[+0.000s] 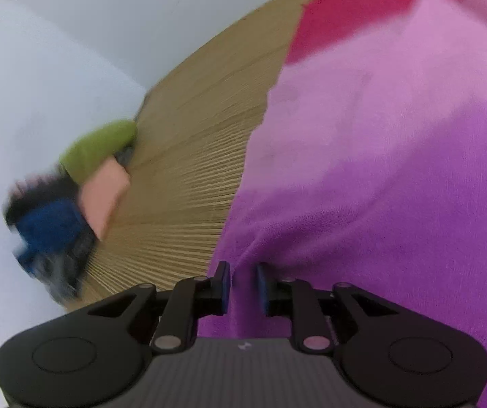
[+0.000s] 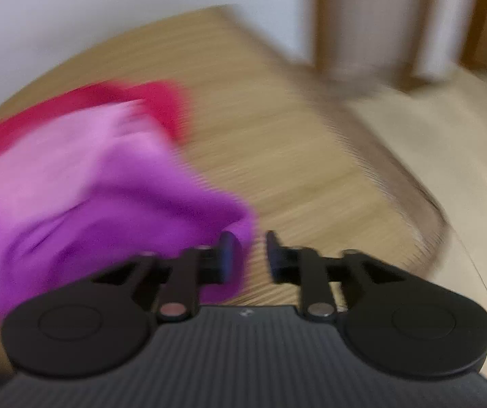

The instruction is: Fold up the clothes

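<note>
Left wrist: our counter carries a purple cloth over a red one | clothes pile at far edge | left tool pinches a purple fold | right tool parted, cloth corner beside one finger, unclamped

White walls meet a wood-grain table; pale floor.
</note>
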### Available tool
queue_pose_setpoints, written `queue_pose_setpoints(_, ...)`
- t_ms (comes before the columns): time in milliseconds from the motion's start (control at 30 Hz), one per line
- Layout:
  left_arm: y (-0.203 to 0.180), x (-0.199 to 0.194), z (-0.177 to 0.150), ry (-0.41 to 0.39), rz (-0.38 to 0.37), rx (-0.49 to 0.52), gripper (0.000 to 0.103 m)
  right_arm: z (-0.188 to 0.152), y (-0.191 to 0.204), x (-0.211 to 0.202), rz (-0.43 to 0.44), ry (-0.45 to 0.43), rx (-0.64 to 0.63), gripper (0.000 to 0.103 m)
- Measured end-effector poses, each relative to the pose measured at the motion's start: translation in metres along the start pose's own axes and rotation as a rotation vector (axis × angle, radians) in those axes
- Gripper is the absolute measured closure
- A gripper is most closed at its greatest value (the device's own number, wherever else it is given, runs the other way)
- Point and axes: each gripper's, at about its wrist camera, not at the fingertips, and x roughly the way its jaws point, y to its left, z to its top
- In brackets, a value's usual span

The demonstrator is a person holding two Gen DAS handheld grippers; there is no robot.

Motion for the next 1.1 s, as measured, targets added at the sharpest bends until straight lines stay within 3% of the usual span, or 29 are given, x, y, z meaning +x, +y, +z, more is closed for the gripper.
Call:
queue_pose_setpoints(67, 0.010, -0.020, 0.001, -0.038, -0.070, -0.085, 0.082, 0.010, 0.003, -0.020, 0.015, -0.048, -0.114, 0.058)
queue_pose_setpoints(167, -0.006, -0.082, 0.003, -0.170, -0.180, -0.076, 0.073, 0.035, -0.011, -0.035, 0.002, -0.156, -0.118, 0.043)
queue_pose_setpoints(233, -0.029, -0.129, 0.006, -0.258, -0.260, -0.040, 0.067, 0.050, -0.020, -0.026, 0.010, -0.180, -0.097, 0.044)
queue_pose_setpoints(367, -0.092, -0.235, 0.001, -0.427, -0.457, 0.052, 0.056, 0.061, -0.015, 0.007, 0.018, -0.204, -0.189, 0.044)
queue_pose_setpoints(433, -0.128, -0.284, -0.004, -0.457, -0.574, 0.080, 0.052, 0.059, -0.019, 0.020, 0.053, -0.218, -0.213, 0.044)
queue_pose_setpoints(567, -0.214, -0.367, -0.015, -0.443, -0.726, 0.108, 0.041, 0.057, -0.045, 0.051, 0.210, -0.210, -0.211, 0.044)
queue_pose_setpoints(633, -0.261, -0.400, -0.019, -0.407, -0.717, 0.119, 0.040, 0.051, -0.061, 0.065, 0.293, -0.202, -0.213, 0.044)
queue_pose_setpoints(800, -0.353, -0.458, -0.023, -0.202, -0.697, 0.126, 0.040, 0.049, -0.101, 0.082, 0.428, -0.138, -0.348, 0.044)
queue_pose_setpoints(867, -0.374, -0.479, -0.026, -0.126, -0.689, 0.142, 0.040, 0.058, -0.111, 0.087, 0.423, -0.103, -0.368, 0.044)
queue_pose_setpoints(933, -0.385, -0.492, -0.027, -0.098, -0.725, 0.136, 0.039, 0.067, -0.120, 0.092, 0.414, -0.067, -0.384, 0.044)
queue_pose_setpoints(1100, -0.415, -0.496, -0.025, -0.117, -0.666, 0.076, 0.039, 0.088, -0.136, 0.115, 0.376, -0.057, -0.373, 0.044)
